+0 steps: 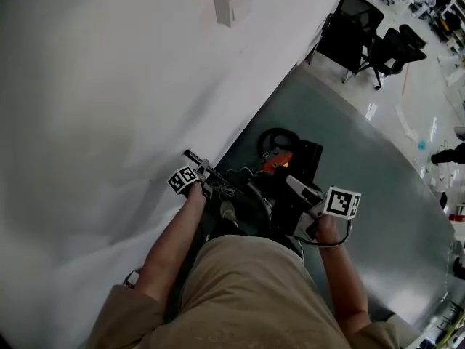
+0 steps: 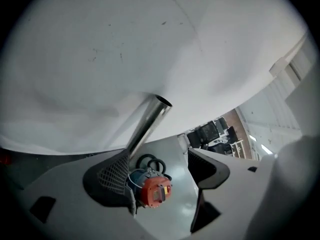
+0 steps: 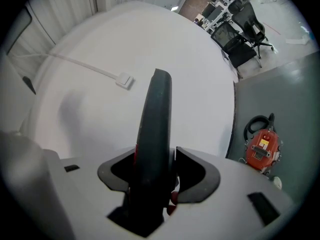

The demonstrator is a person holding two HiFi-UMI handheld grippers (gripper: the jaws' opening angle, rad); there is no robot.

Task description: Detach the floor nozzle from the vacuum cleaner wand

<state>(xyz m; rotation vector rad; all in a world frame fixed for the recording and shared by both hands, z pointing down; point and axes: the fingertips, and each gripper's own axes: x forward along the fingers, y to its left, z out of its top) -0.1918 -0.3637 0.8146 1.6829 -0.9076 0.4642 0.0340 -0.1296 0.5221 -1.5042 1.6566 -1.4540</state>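
1. My left tongs [image 2: 156,154] are spread wide and pinch nothing.
2. A shiny, round metal wand tube [image 2: 149,124] slants up just beside their left pad, with its open end toward the wall. The pads do not press on it, and its lower part is hidden behind that pad.
3. My right tongs [image 3: 155,151] are pressed onto a black, curved plastic piece [image 3: 156,114] of the vacuum cleaner. It rises upright from between the pads. I cannot tell from here whether it is the floor nozzle itself.
4. An orange-red boxy device with a blue back [image 2: 154,191] lies on the floor below the wand, with loops of black cord [image 2: 150,161] just behind it.
5. The floor [image 1: 378,166] is grey-green and glossy, with pale reflections on it.
6. A plain white wall [image 1: 109,86] fills the left of the head view and meets the floor along a slanted line.
7. A small white box [image 1: 232,4] sits high on that wall.
8. Black office chairs on wheels [image 1: 356,27] stand well apart from me, beyond the far end of the wall.
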